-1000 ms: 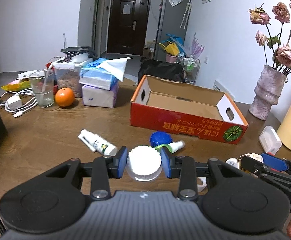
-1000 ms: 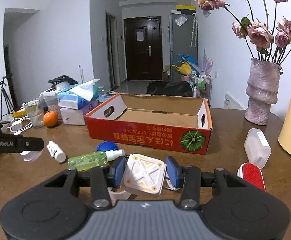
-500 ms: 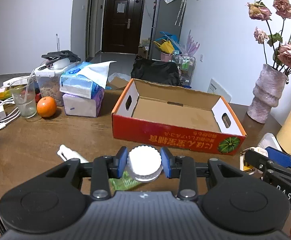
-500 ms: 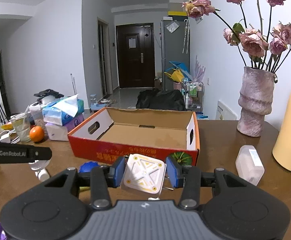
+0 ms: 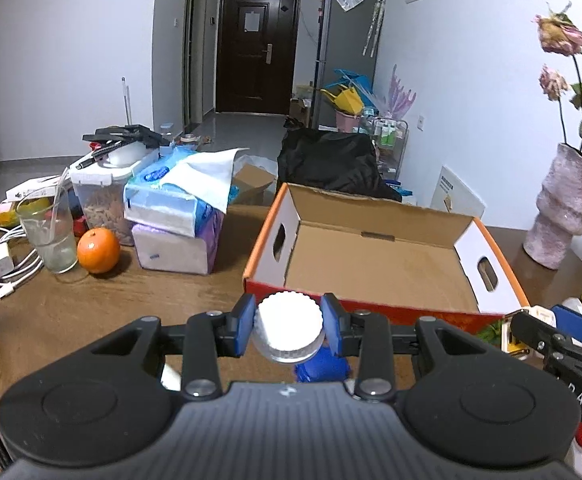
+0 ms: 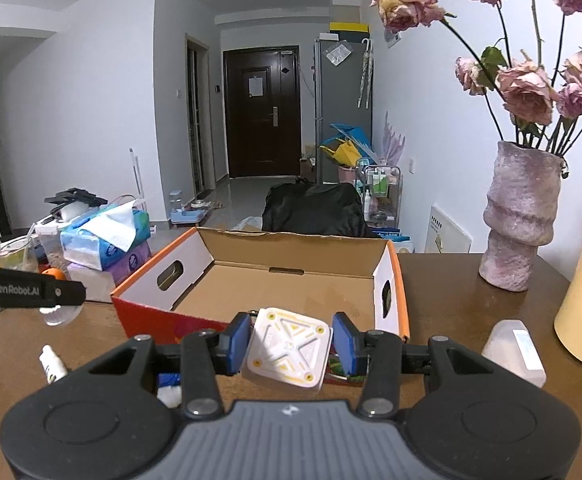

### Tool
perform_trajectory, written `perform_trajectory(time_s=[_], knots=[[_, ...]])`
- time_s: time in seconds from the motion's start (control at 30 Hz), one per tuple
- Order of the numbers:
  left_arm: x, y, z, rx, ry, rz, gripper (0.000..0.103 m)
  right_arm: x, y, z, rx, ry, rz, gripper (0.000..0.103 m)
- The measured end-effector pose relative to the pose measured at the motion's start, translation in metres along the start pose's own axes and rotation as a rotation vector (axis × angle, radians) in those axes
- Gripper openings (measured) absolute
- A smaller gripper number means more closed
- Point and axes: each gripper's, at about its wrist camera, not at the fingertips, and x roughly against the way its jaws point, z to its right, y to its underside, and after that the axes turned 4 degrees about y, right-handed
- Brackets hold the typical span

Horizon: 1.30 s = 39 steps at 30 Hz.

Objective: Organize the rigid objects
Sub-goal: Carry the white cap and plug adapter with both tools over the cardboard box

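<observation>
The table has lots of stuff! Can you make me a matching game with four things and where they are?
Things:
1. round white jar
2. square white box
3. orange
4. cardboard box

Places:
A. beside the drinking glass
B. in the right gripper
C. open, nothing inside
D. in the left gripper

Pairs: 1-D, 2-B, 3-A, 4-C

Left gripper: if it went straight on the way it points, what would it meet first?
Probably the box's red front wall, just beyond the white cap held by the left gripper; depth is unclear.
</observation>
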Motion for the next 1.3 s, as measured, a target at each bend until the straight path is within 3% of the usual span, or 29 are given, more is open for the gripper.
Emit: perform_trajectory(time_s=[0.27,0.47,0.73,0.9,1.3], knots=[[-0.027,-0.019,0.007,-0.029,-0.001,0.016,0.037,-0.029,-0.013,-0.002,-0.002,0.023,0.003,0.044],[-0.056,-0.035,0.016,-0.022,0.038,0.031,0.037,-0.058,-0.025,-0.002,-0.008,0.047,-0.003,0.044],[-0.108,-0.045,0.031,-0.054,0.011,0.039,0.037,-0.101,-0.028,-0.004,0.0,0.072,-0.029,0.044],[-0.139,-0.043,0.025,-0.03,-0.005,-0.003,0.037,-0.128,-0.024,-0.005,0.007,0.081,-0.069,0.044],[-0.164,-0.044,-0.004,0.024,-0.039,-0.048,0.037,-0.16,-0.017,-0.011,0.045,0.155,-0.126,0.044]])
